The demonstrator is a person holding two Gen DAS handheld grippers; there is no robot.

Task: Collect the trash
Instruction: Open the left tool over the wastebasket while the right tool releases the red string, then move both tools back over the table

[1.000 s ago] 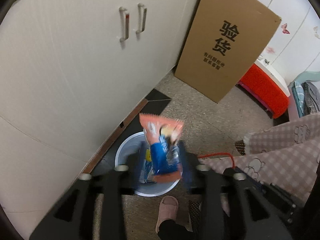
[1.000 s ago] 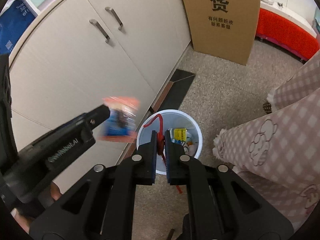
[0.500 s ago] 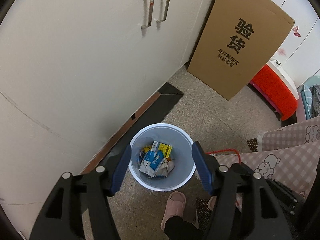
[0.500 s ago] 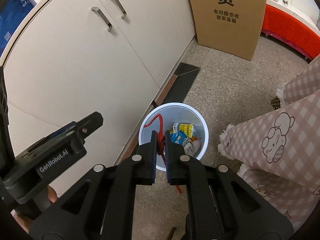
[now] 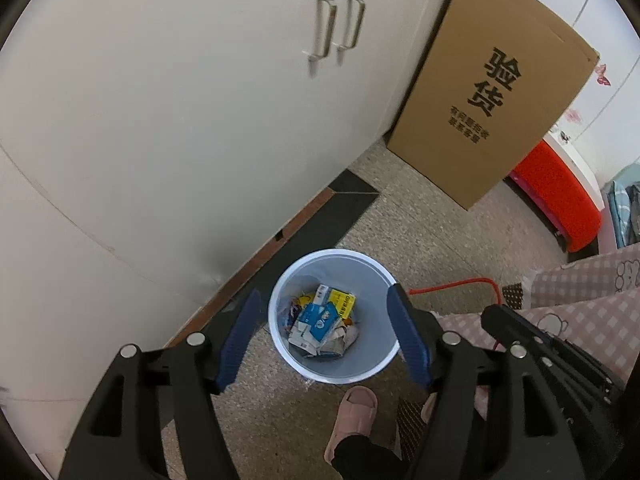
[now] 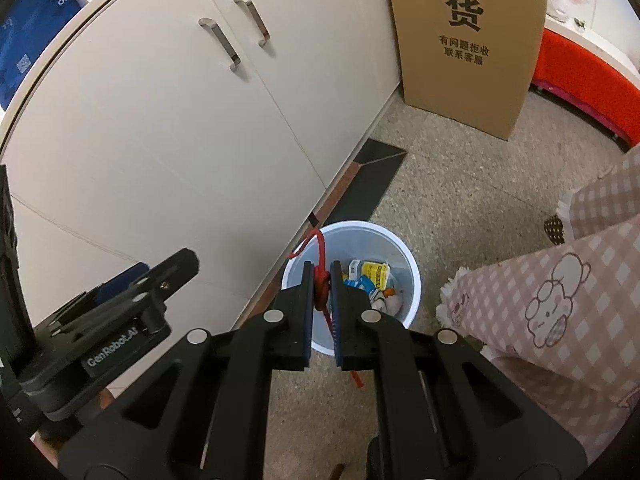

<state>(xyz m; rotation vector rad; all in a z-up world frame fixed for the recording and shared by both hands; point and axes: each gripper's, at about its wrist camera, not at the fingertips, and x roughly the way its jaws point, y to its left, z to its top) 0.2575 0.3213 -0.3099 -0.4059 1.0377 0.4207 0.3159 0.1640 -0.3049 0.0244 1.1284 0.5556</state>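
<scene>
Both tools (image 5: 326,332) (image 6: 321,280) over bin (image 5: 280,308) w/ trash (image 5: 320,320).

Cream cabinet (image 5: 168,128), speckled floor (image 5: 432,236)

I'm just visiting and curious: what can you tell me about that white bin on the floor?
The bin is a round, pale, plastic-looking bucket, standing upright and open on the speckled floor beside the cream cupboard. At its bottom lies a jumble of trash: blue, white and yellow packets and crumpled paper. It is far from full. A pink slipper stands close by.
</scene>
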